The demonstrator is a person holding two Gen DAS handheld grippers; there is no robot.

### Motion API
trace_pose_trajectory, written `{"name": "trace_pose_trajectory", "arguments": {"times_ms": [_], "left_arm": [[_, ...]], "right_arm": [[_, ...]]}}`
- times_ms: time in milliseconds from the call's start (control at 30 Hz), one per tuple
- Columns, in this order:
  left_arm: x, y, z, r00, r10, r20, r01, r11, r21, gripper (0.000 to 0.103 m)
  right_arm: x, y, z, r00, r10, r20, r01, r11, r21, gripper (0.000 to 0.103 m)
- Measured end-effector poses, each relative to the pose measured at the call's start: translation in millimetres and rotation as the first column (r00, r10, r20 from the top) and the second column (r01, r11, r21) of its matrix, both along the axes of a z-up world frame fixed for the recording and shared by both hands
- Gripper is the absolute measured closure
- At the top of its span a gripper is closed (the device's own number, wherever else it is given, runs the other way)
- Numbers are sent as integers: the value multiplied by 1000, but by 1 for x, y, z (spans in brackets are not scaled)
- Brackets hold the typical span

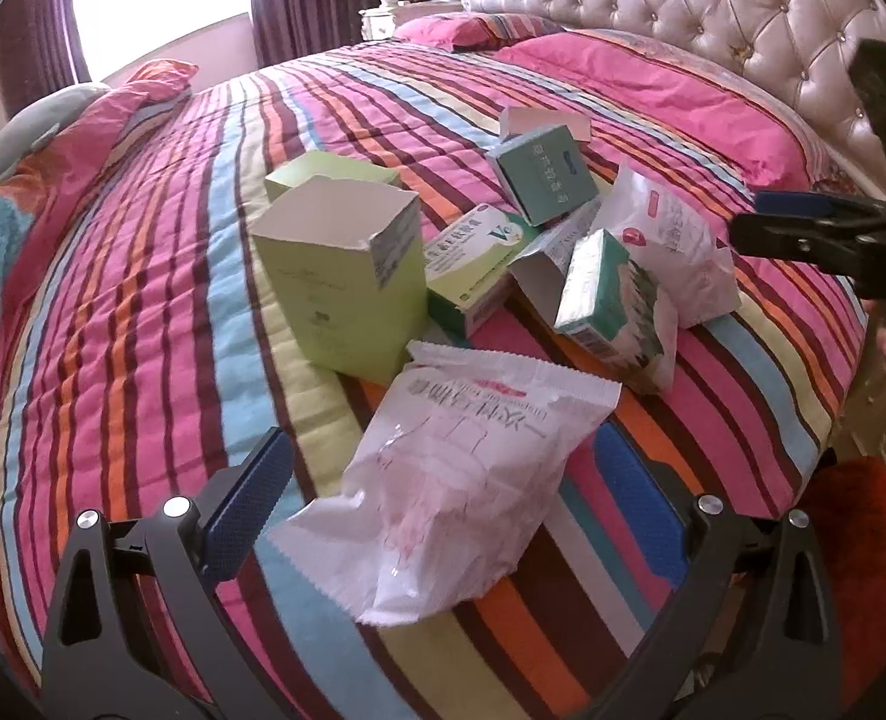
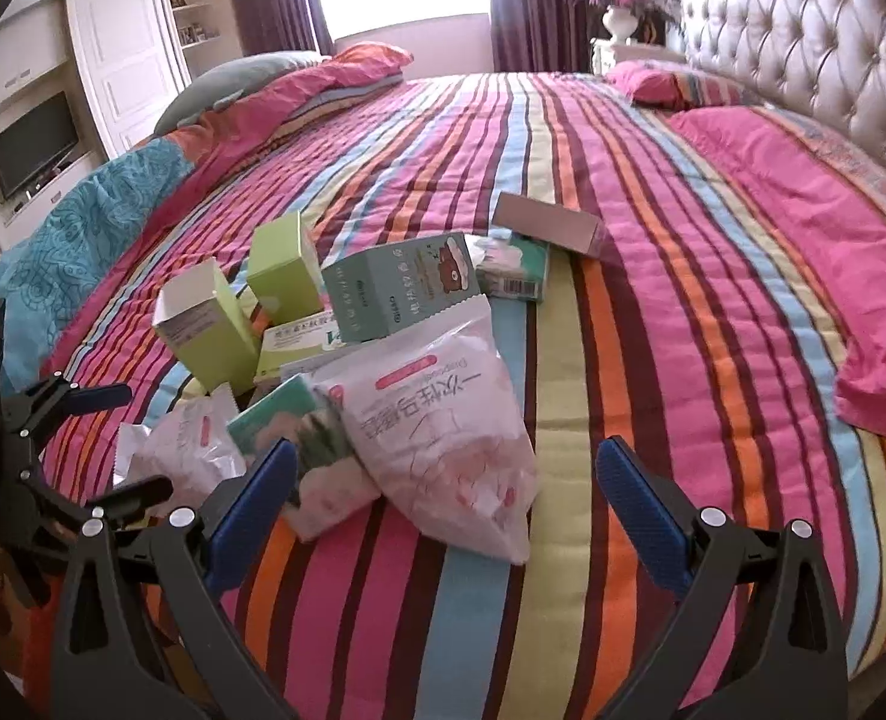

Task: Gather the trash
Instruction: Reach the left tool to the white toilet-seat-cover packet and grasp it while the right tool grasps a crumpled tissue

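A: Where was the trash?

B: It lay in a heap on the striped bed (image 1: 143, 312). There was a tall green box (image 1: 335, 294) with its top open, a teal box (image 1: 542, 171), a flat green box (image 1: 479, 252) and two crinkly white bags.

A: What did the left tool (image 1: 440, 501) do?

B: Its blue fingers (image 1: 251, 504) were spread wide on both sides of the near white bag (image 1: 455, 474). They held nothing.

A: And the right tool (image 2: 446, 504)?

B: It was wide open too, with nothing in it. The other white bag (image 2: 443, 420) lay between its fingers.
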State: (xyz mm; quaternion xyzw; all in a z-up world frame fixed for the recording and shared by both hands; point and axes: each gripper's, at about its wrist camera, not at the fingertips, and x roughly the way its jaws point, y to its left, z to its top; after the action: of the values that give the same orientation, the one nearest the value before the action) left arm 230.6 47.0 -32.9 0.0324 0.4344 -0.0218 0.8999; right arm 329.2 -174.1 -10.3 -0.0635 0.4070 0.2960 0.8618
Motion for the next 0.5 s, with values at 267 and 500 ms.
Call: {"name": "trace_pose_trajectory", "arguments": {"times_ms": [267, 500], "left_arm": [[19, -1, -18, 999, -3, -50, 3, 1000, 11, 6], [26, -5, -28, 997, 15, -74, -13, 1000, 20, 10]], "right_arm": [[20, 22, -19, 999, 37, -33, -39, 997, -69, 7], [29, 28, -34, 997, 32, -67, -39, 993, -114, 23]]}}
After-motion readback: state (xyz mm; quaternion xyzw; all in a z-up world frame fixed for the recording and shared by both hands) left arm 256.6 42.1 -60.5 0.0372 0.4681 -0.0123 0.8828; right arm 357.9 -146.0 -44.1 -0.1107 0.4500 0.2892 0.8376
